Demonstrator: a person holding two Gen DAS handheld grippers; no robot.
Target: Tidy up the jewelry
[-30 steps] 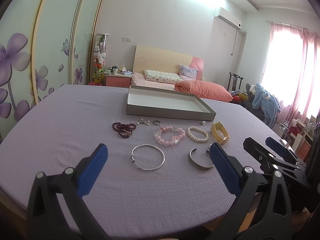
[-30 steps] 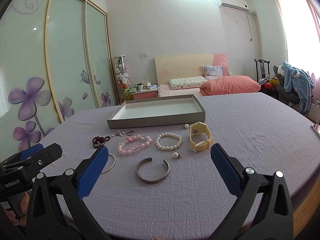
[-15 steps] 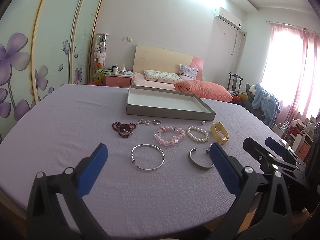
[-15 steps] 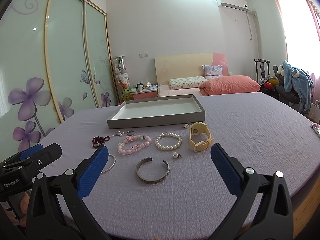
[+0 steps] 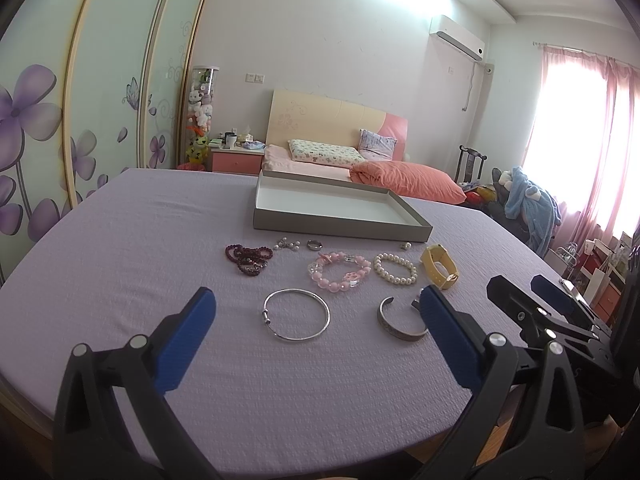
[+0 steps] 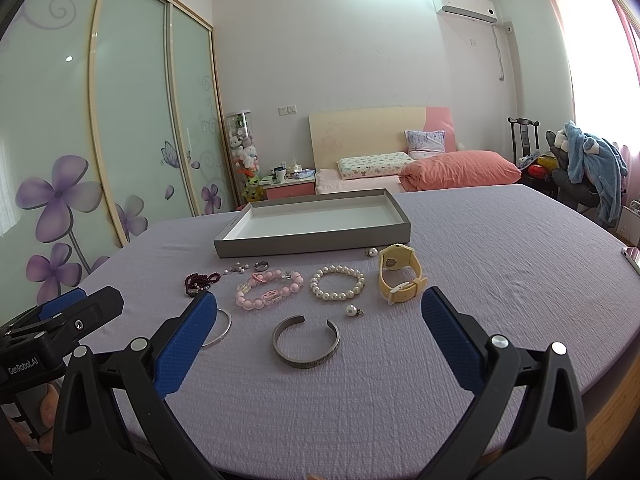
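Lilac tablecloth [image 6: 460, 248] matt, crinkled weave; silver cuff [image 6: 306, 342] dull metal; pearl bracelet [image 6: 338, 283] glossy.

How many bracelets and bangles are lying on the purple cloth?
5: dark red bead bracelet at the left, pink bead bracelet in the middle, pearl bracelet beside it, thin silver bangle nearer, open silver cuff to its right. None seem hidden.

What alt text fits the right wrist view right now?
Open right gripper hovers over a lilac tablecloth, silver cuff bracelet between its fingers. Beyond lie a pearl bracelet, yellow watch and empty grey tray.
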